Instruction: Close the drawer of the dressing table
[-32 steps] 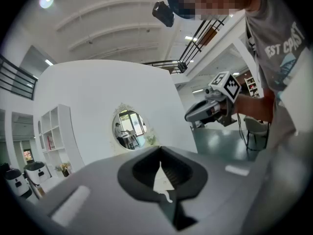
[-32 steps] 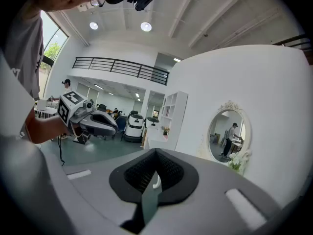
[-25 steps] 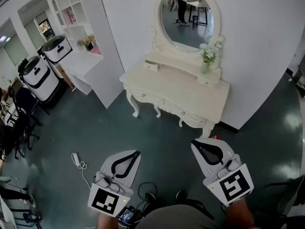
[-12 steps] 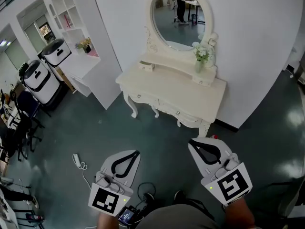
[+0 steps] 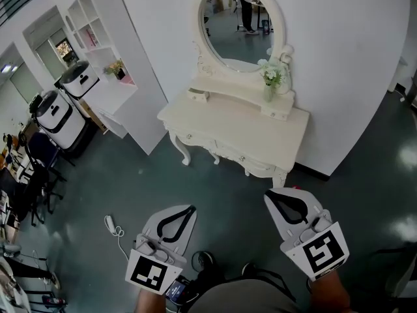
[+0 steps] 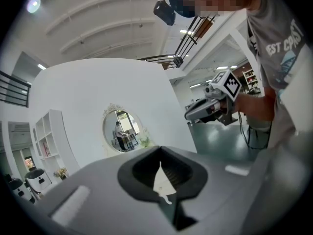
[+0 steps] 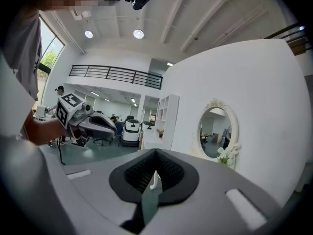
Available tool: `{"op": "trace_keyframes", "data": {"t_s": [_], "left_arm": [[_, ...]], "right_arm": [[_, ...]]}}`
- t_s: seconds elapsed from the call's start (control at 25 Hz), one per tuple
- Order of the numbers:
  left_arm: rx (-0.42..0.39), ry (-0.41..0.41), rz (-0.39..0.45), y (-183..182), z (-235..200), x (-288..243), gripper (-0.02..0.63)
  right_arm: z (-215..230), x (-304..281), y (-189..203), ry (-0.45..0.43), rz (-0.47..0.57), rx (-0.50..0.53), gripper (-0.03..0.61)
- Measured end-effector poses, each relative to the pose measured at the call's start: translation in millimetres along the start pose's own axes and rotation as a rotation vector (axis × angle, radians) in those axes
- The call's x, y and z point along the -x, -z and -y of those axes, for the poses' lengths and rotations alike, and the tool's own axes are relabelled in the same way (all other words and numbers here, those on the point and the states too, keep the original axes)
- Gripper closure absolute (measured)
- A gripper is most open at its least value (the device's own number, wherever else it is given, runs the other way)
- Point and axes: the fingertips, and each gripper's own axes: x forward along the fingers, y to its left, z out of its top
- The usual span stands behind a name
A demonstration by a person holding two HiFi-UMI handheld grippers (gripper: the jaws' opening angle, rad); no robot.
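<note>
The cream dressing table (image 5: 260, 130) stands against the white wall, with an oval mirror (image 5: 235, 22) and a vase of flowers (image 5: 270, 83) on it. Its front drawers (image 5: 238, 155) and the small top drawers (image 5: 198, 95) are too far off to tell which stands out. My left gripper (image 5: 189, 209) and right gripper (image 5: 271, 195) hang over the dark floor, well short of the table, both shut and empty. In the left gripper view the shut jaws (image 6: 160, 151) point toward the mirror (image 6: 121, 130). The right gripper (image 7: 155, 153) also faces the mirror (image 7: 217, 131).
A white shelf unit with a desk (image 5: 104, 57) stands left of the table. Two white and black machines (image 5: 57, 116) and chairs (image 5: 26, 175) are further left. A white power strip with its cable (image 5: 113, 226) lies on the floor by my left gripper.
Both grippers have been carried forward over the floor toward the dressing table, side by side. Their jaws have stayed shut.
</note>
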Motion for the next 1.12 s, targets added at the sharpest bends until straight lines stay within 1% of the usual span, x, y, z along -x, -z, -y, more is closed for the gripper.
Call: {"op": "trace_keyframes", "data": {"t_s": [0.08,0.28,0.48,0.64,1.04,1.12], "left_arm": [[-0.029,0.019,0.013,-2.3,-0.7,-8.5,0.612],[0.01,0.048,0.018,5.4,-11.4,-28.7,0.612],[0.011,0.101,0.052,14.7,-32.9,-51.1,0.612],[0.038,0.128,0.062,28.3,-63.9,-66.2,0.612],[0.028,0.195,0.1,68.6,-160.4,-92.6,0.612],[0.047,0.203,0.102,78.5,-179.2,-94.6,0.612]], "right_arm": [[6.1,-1.3,4.0,0.011,-0.006,-0.004,0.577],[17.6,-9.4,10.8,0.049,-0.03,-0.015,0.577],[31.2,-28.5,11.4,0.108,-0.057,-0.017,0.577],[36.5,-57.0,7.6,0.144,-0.079,-0.019,0.577],[35.6,-155.4,-10.7,0.208,-0.115,-0.033,0.577],[32.7,-175.2,-15.0,0.218,-0.122,-0.033,0.577]]}}
